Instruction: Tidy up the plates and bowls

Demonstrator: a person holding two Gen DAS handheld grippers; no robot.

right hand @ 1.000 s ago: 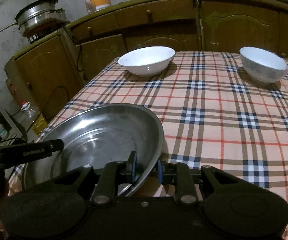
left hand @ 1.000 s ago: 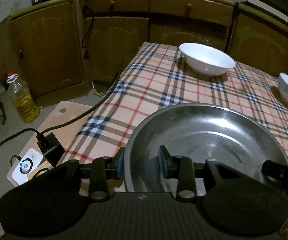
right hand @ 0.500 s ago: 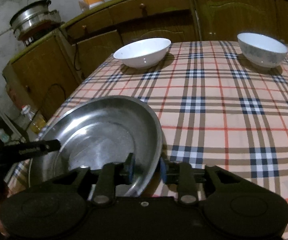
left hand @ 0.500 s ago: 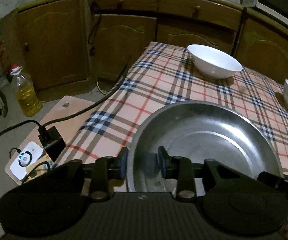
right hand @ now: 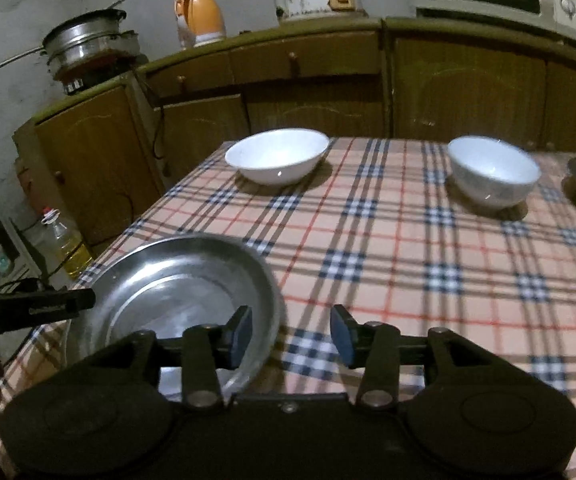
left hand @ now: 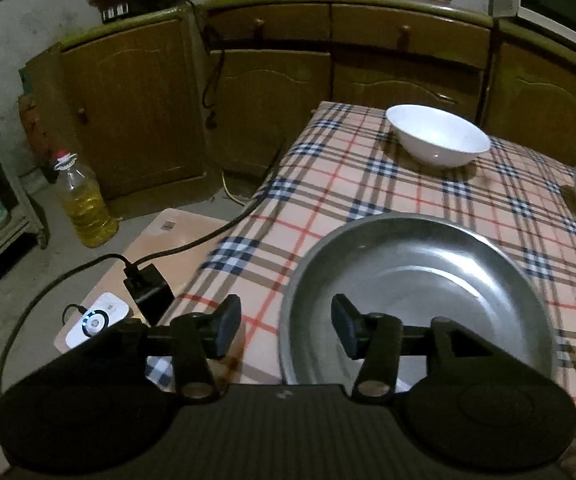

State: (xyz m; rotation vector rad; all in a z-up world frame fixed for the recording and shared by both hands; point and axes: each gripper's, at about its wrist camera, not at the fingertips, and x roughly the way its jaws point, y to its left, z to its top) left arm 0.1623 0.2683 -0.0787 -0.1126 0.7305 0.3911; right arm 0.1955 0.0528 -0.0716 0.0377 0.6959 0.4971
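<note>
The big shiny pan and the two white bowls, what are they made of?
The big pan looks like bare metal, probably steel: grey, shiny, with blurry reflections inside. The wide white bowl and the deeper white bowl look like glazed ceramic: smooth, glossy, with small bright glints, though hard plastic can't be ruled out.

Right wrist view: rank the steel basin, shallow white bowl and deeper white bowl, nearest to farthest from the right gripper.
1. Steel basin, near left, its rim between the open right gripper's fingers.
2. Deeper white bowl, far right.
3. Shallow white bowl, far left, slightly farther back.
</note>
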